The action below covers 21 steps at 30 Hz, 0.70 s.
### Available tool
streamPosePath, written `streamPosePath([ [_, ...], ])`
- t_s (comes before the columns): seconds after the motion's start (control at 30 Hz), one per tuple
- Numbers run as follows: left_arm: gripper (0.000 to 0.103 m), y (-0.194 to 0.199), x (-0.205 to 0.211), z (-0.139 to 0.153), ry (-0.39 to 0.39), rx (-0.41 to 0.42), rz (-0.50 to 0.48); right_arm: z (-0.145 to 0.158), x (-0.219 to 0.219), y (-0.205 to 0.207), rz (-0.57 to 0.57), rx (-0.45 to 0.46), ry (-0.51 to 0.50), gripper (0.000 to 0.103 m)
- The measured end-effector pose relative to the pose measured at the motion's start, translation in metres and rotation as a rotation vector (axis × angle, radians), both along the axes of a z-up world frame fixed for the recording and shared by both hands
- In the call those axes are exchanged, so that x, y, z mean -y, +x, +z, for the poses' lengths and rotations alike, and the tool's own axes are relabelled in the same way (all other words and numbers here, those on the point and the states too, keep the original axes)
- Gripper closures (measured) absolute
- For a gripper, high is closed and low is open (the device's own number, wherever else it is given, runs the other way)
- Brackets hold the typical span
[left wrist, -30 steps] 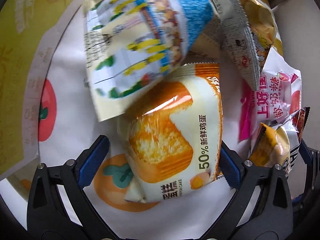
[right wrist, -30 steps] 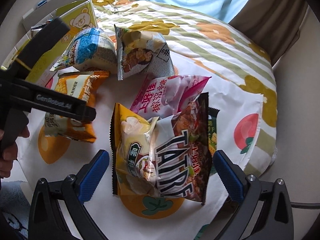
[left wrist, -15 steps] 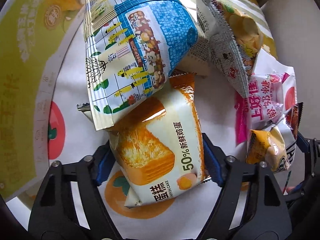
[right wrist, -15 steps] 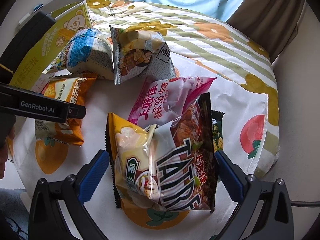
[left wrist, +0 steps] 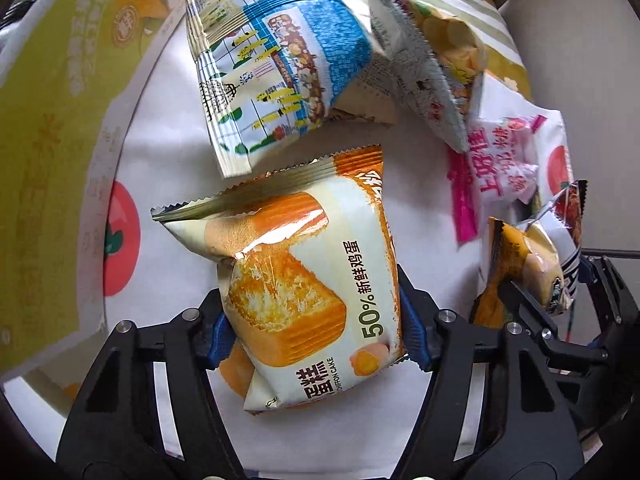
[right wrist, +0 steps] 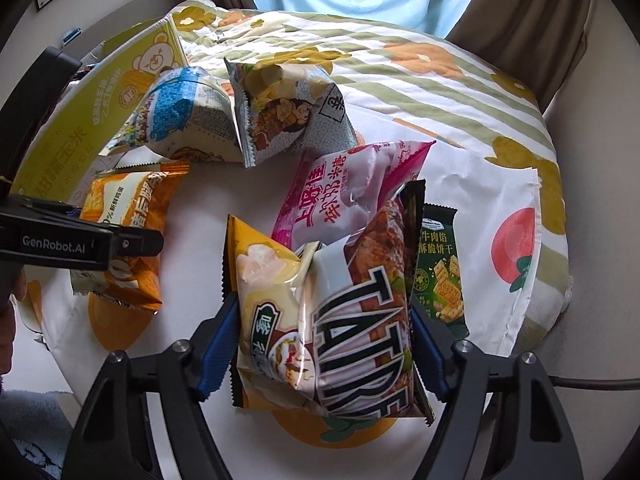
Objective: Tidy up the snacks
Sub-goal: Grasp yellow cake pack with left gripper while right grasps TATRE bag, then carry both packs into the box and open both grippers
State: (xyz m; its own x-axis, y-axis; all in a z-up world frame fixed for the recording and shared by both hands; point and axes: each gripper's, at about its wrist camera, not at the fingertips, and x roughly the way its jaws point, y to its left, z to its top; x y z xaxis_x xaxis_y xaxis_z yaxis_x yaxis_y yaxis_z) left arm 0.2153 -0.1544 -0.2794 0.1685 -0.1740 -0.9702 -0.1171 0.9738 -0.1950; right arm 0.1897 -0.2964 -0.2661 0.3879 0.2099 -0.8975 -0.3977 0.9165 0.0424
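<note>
1. The left gripper (left wrist: pixel 312 332) pinches the orange cake packet (left wrist: pixel 304 280) between its blue pads, low on the bag.
2. The right gripper (right wrist: pixel 324 340) squeezes the striped chip bag (right wrist: pixel 352 320) and a yellow bag (right wrist: pixel 264 280) together.
3. Both loads sit on the fruit-print cloth (right wrist: pixel 500 184), near a pink candy bag (right wrist: pixel 340 196) and a blue bag (left wrist: pixel 272 64).
4. This looks like the pickup step; next, each lift likely needs a steady grip toward the green box (right wrist: pixel 92 120).

Left tool (left wrist: pixel 310 330) and right tool (right wrist: pixel 324 354) (both low) clamped.
</note>
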Motion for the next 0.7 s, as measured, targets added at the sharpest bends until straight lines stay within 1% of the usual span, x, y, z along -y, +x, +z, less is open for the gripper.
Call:
streamPosePath([
  [0.03, 0.040, -0.002, 0.001, 0.006, -0.004, 0.006, -0.008, 0.006, 0.001, -0.005, -0.010, 0.001, 0.017, 0.030],
  [0.07, 0.040, -0.004, 0.003, 0.010, -0.003, 0.014, -0.017, 0.006, 0.001, -0.005, -0.010, 0.001, 0.017, 0.030],
  [0.2, 0.040, -0.013, 0.007, 0.035, 0.014, 0.075, -0.045, 0.022, 0.004, -0.015, -0.031, 0.011, 0.033, 0.030],
  [0.23, 0.040, -0.015, 0.006, 0.043, 0.025, 0.095, -0.051, 0.029, 0.005, -0.018, -0.038, 0.018, 0.041, 0.030],
  [0.37, 0.040, -0.023, 0.005, 0.068, 0.055, 0.158, -0.048, 0.039, 0.006, -0.018, -0.053, 0.019, 0.069, 0.030],
  [0.5, 0.040, -0.033, -0.007, 0.097, 0.079, 0.208, -0.036, 0.053, 0.005, -0.016, -0.054, 0.033, 0.099, 0.030],
  [0.6, 0.040, -0.029, -0.021, 0.117, 0.082, 0.242, -0.020, 0.067, -0.002, -0.016, -0.040, 0.060, 0.096, 0.030],
  [0.7, 0.040, -0.025, -0.040, 0.137, 0.067, 0.280, 0.007, 0.084, -0.009, -0.017, -0.035, 0.088, 0.124, 0.030],
])
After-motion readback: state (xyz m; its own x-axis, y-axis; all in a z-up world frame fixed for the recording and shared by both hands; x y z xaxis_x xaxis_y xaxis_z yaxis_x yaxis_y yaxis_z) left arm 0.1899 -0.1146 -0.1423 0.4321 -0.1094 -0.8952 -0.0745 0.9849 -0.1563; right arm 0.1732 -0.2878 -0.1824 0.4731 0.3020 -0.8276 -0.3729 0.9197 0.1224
